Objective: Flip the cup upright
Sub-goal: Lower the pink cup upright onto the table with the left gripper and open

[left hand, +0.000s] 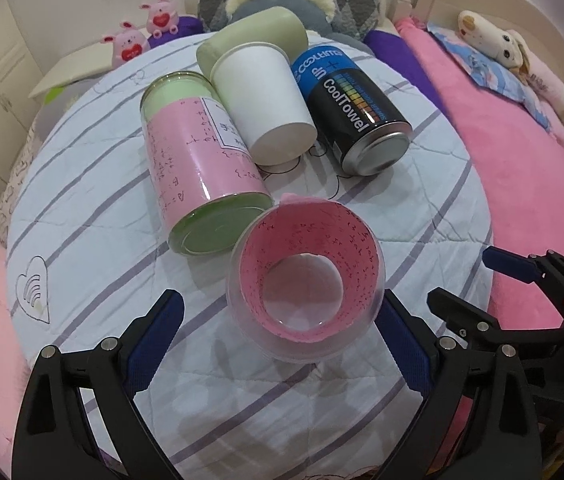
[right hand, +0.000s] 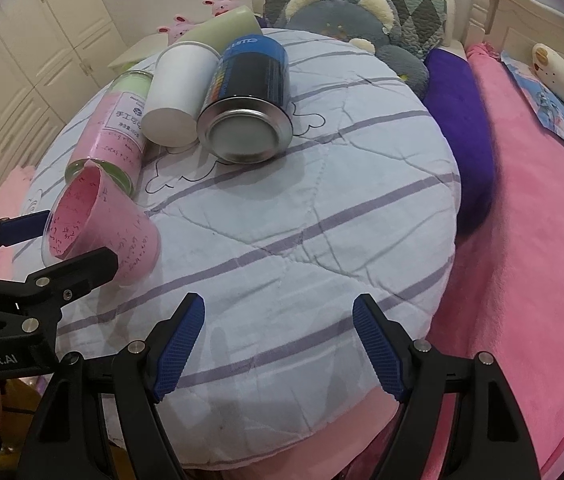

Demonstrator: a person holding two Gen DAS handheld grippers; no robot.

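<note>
A clear cup with a pink paper lining (left hand: 306,276) lies on its side on the striped quilt (left hand: 93,184), its mouth toward my left gripper (left hand: 279,312). That gripper is open, one finger on each side of the rim, the right pad (left hand: 398,344) close to the cup wall. In the right wrist view the cup (right hand: 101,232) lies at the far left between the left gripper's fingers (right hand: 77,268). My right gripper (right hand: 277,320) is open and empty over bare quilt (right hand: 322,220), apart from the cup.
Behind the cup lie a pink-labelled glass jar (left hand: 197,156), a white paper cup (left hand: 265,100), a black and blue CoolTowel can (left hand: 354,108) and a green cylinder (left hand: 257,36), all on their sides. Plush toys and pillows (left hand: 282,0) line the back. A pink blanket (left hand: 522,168) lies to the right.
</note>
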